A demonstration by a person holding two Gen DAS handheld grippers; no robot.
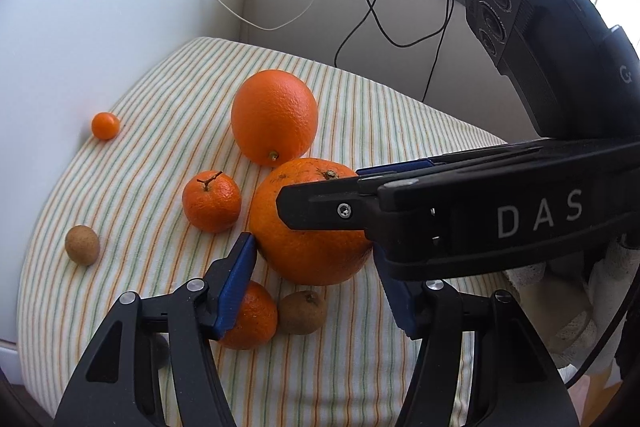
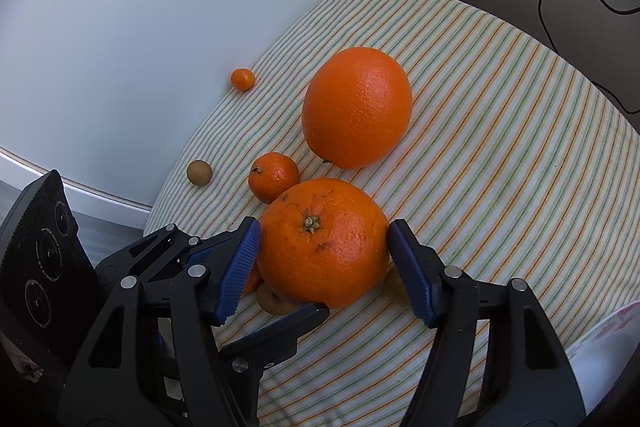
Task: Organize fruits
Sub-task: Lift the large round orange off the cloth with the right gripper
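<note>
Bright daylight from window, sharp pics, fisheye-warped edges.

Oranges [image 2: 324, 243], mandarins [image 2: 274, 177] and brown fruits [image 2: 199, 172] lie clustered.

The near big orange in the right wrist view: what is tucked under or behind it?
Peeking out under the near big orange: a brown fruit and a small mandarin's edge at lower left, something yellowish at right. The orange hides the rest.
</note>
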